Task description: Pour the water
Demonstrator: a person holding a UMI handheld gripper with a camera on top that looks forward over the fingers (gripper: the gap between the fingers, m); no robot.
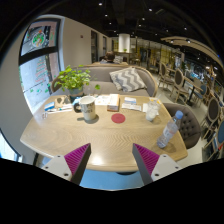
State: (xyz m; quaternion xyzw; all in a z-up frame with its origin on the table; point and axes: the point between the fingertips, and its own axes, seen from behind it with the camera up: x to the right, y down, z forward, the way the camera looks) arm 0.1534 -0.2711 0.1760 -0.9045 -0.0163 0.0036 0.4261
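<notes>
Room: a lounge-like space beyond my table, with a window at 9 o'clock and shelving off at 2 o'clock.
Sofa [118, 76]: grey, past the far edge of the table at 12 o'clock; a cushion [127, 79] with a zigzag pattern leans on it.
Table [60, 135]: pale wood, rounded corners, spread across my whole forward view; my claw hangs above its near edge.
Chair [184, 118]: grey, beside the table at 3 o'clock.
Plant [72, 79]: green, leafy, on the far left part of the table at 10 o'clock.
Mug [87, 108]: grey, handle to the left, just in front of the plant at 11 o'clock.
Water bottle [171, 130]: clear, lying tilted near the right edge of the table at 2 o'clock, well apart from the mug.
Glass [151, 112]: small, clear, upright, up-left of the bottle at 1 o'clock.
Coaster [118, 118]: red disc, flat at table centre, 12 o'clock, between mug and glass.
Papers [119, 102]: light items behind the coaster; detail too small to read.
My claw [112, 157]: released, fingers spread wide, magenta pads [75, 157] facing in, nothing between them.
</notes>
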